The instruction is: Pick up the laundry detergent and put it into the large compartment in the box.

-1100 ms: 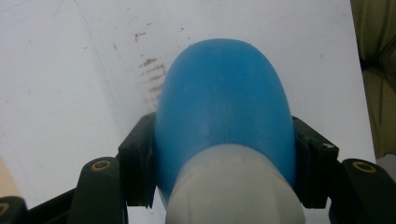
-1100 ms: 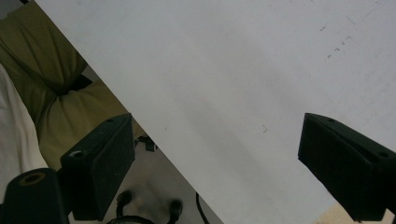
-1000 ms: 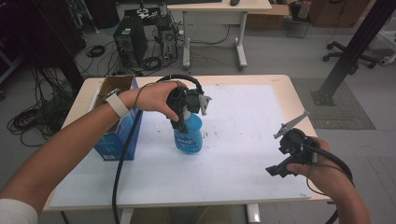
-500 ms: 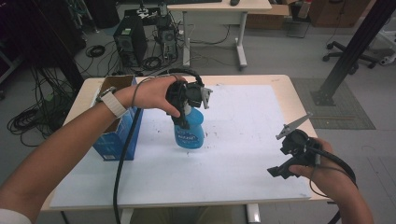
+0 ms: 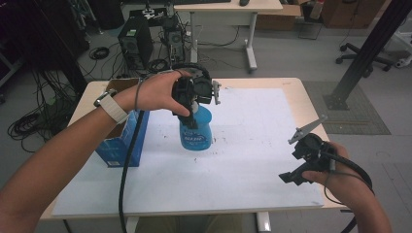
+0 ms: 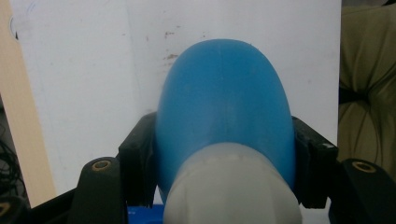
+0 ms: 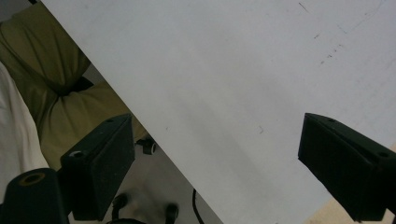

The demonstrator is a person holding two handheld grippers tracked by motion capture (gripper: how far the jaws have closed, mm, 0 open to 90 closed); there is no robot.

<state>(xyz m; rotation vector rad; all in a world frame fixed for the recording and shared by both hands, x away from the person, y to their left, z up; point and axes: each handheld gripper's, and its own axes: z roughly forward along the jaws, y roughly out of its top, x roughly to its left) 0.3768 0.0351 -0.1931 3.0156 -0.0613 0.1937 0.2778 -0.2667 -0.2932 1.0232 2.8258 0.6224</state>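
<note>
A blue bottle with a pale neck is seen over the middle of the white sheet that covers the table. It is carried upright from above, and whether its base touches the sheet cannot be told from the high view. In the left gripper view the bottle is seen from the top, its rounded blue shoulder swelling out between the two black jaws, and the pads are pressed against both of its sides just below the pale neck. The left gripper is thus clamped on the bottle, with the person's left hand wrapped around the gripper's body and a black cable trailing down from it across the sheet.

Just beside the bottle, toward the left edge of the table, a blue cardboard box is set with its top open. The bottle and the box are apart.

Well apart from both, near the right front corner of the sheet, the right gripper is held in the person's right hand. In the right gripper view its jaws are seen spread wide, with nothing between them but the white sheet and its edge below
</note>
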